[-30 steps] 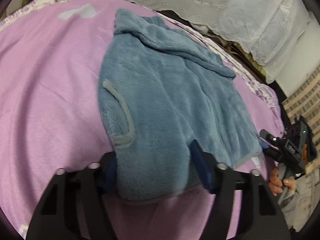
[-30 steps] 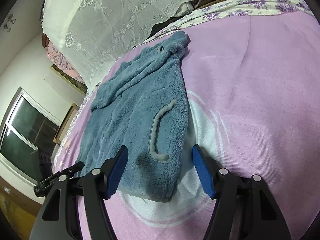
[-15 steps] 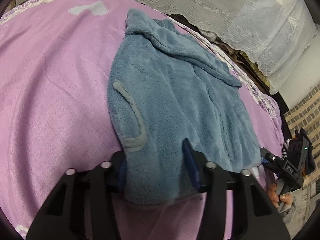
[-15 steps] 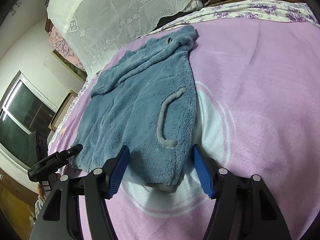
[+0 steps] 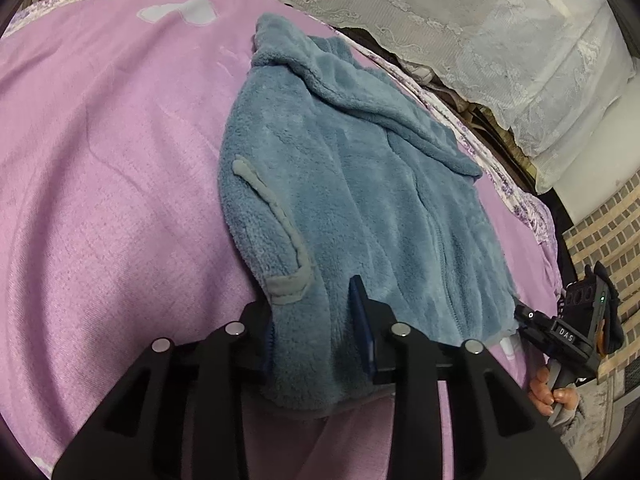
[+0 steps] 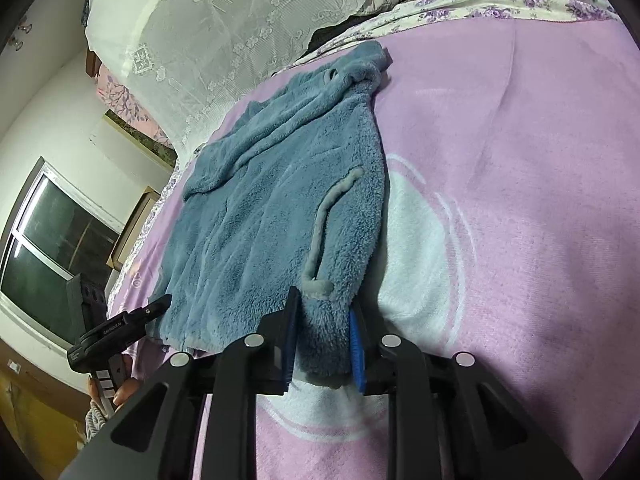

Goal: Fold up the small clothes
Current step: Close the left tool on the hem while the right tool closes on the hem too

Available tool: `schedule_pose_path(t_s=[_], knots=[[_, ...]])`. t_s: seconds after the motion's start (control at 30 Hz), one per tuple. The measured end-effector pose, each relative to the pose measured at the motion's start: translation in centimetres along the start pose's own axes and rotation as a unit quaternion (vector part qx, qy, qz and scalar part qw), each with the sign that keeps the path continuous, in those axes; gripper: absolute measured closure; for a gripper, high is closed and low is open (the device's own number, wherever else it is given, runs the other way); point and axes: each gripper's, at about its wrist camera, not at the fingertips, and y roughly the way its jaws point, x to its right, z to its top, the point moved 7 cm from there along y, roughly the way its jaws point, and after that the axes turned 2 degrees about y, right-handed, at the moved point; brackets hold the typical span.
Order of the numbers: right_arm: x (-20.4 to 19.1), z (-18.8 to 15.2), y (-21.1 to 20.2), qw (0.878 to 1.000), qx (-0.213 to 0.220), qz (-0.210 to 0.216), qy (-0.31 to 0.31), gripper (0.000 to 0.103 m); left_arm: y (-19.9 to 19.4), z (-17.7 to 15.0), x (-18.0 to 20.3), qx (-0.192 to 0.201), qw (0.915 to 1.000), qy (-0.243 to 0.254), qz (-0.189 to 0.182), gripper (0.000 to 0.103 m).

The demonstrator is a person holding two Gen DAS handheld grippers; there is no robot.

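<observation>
Fleece jacket (image 5: 360, 184) hem bunched out of sight between both tools' pads, contact unclear

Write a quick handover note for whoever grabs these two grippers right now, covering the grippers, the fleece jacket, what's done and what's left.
Left gripper: jaws closing on the near hem corner of the blue fleece jacket, fabric bunched between the pads.
Right gripper: jaws closing on the other near hem corner, beside the grey pocket trim.
Jacket lies spread flat on the pink blanket, collar at the far end.
Done: both bottom corners pinched.
Left: no fold made yet; probably lift the hem and carry it toward the collar.
</observation>
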Motion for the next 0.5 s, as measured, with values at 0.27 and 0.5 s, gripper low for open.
schedule_pose_path(t_s=[0.27, 0.5], knots=[[-0.7, 0.5, -1.0, 1.0, 0.025, -0.008, -0.017, 0.089, -1.9, 0.4, 0.5, 0.04, 0.9991, 0.015, -0.006, 0.087], [-0.7, 1.2, -1.8, 0.999, 0.034, 0.005, 0.002, 0.09, -2.6, 0.8, 0.0, 0.031, 0.9991, -0.009, -0.028, 0.087]])
